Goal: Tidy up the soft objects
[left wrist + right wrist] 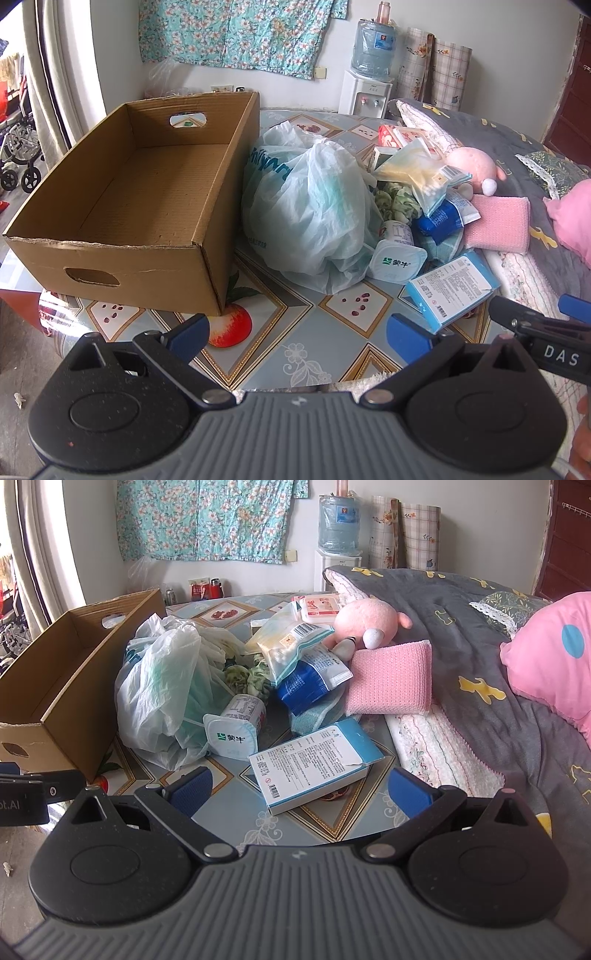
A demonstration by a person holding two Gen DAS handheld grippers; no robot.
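An empty cardboard box [147,192] [70,672] stands on the left of the patterned table [295,332]. Beside it lies a pile: a crumpled white plastic bag [306,206] [162,686], a pink plush toy [474,166] [369,622], a pink knitted cloth [498,221] [391,683], a green scrunchie [243,677], a yoghurt cup [236,727] and a blue-and-white carton [314,764] [450,291]. My left gripper [297,332] hovers open over the table's near edge. My right gripper [299,788] is open just before the carton, holding nothing.
A grey quilt [498,635] and a pink pillow [554,653] lie to the right of the pile. A water dispenser [365,92] and rolled mats stand against the back wall. A wheelchair [14,147] is at the far left.
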